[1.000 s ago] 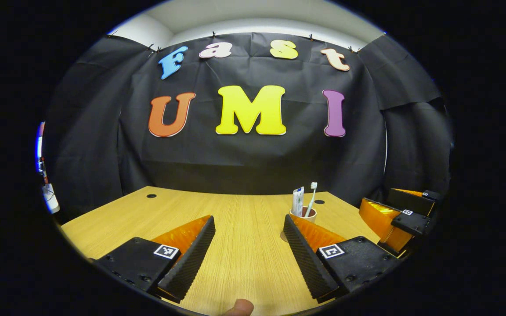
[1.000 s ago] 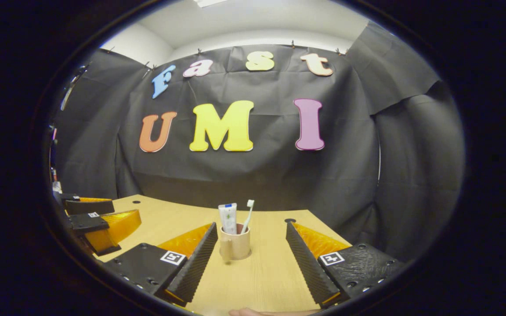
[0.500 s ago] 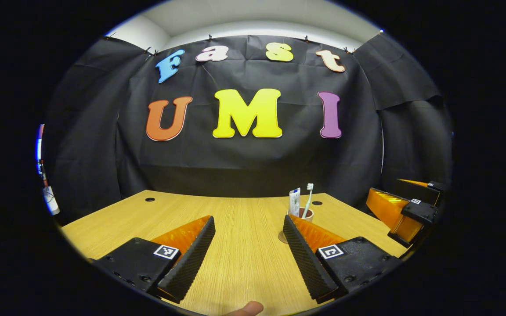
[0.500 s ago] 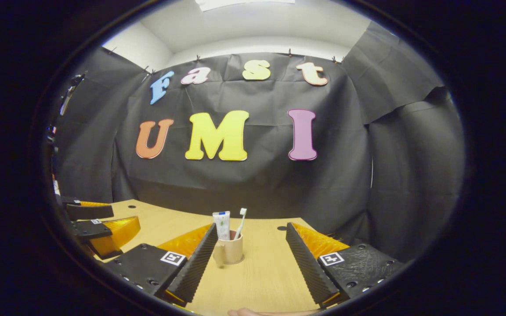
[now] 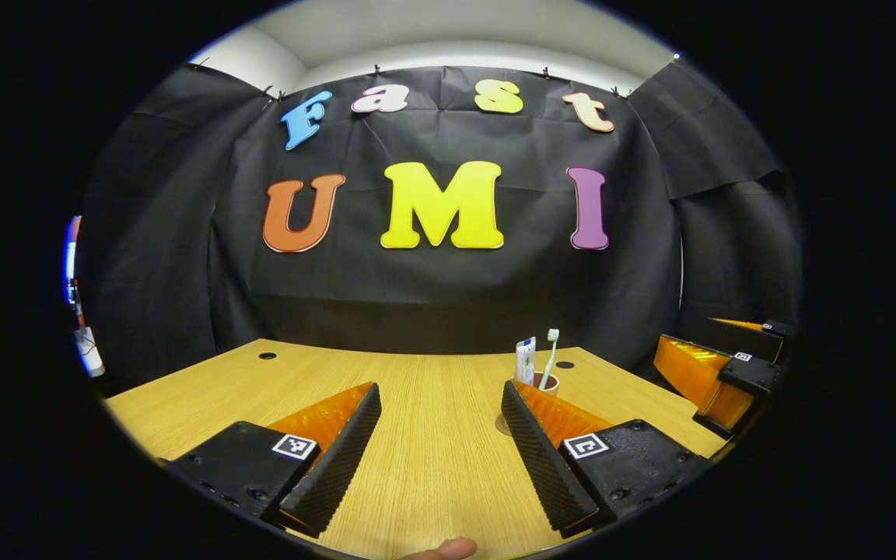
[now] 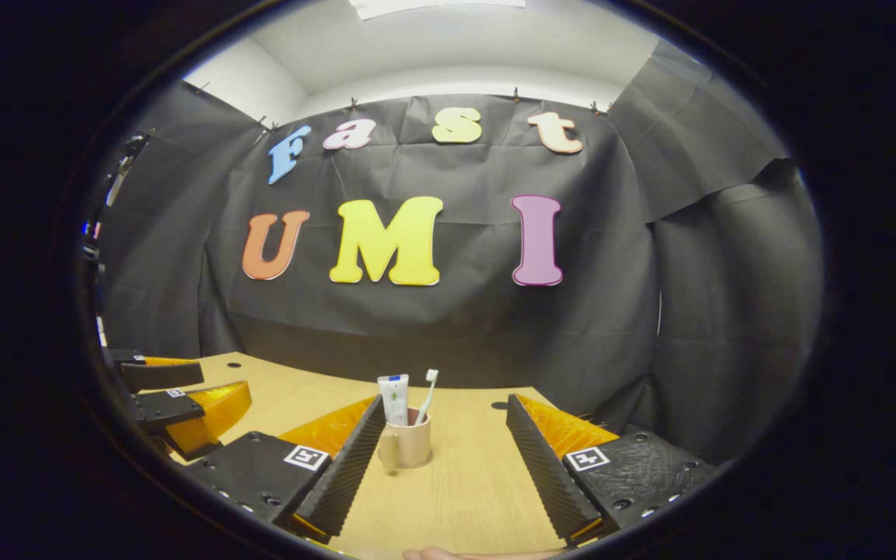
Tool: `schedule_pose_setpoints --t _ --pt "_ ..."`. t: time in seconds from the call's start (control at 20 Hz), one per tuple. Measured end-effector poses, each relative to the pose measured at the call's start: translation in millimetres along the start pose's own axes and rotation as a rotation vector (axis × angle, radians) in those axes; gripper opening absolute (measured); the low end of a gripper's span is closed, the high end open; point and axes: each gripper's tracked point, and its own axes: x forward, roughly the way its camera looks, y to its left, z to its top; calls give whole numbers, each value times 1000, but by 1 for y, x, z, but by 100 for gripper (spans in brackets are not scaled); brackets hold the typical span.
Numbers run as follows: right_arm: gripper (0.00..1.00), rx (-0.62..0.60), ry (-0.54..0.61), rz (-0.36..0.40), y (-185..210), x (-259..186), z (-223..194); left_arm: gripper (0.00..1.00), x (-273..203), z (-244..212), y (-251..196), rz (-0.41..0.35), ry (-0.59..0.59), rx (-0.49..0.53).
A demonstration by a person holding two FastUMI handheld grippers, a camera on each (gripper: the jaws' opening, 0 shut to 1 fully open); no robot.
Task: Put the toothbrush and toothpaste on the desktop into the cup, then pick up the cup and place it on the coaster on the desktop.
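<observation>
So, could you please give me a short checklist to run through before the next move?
1. Toothbrush in the cup: ok, it stands in it, head up.
2. Toothpaste in the cup: ok, upright beside the toothbrush.
3. Cup on the coaster: looks ok; in the left gripper view a round edge shows at its base, mostly hidden by a finger.
4. Right gripper released: ok, open, cup standing free ahead of it.
5. Left gripper free: ok, open over bare table.
6. Cup stable: cannot tell; upright, though.
</observation>
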Motion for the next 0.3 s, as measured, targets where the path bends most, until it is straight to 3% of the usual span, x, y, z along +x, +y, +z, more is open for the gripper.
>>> schedule_pose_setpoints --t 0.3 --pt "93 -2 8 12 4 -1 -2 99 0 -1 0 2 0 -3"
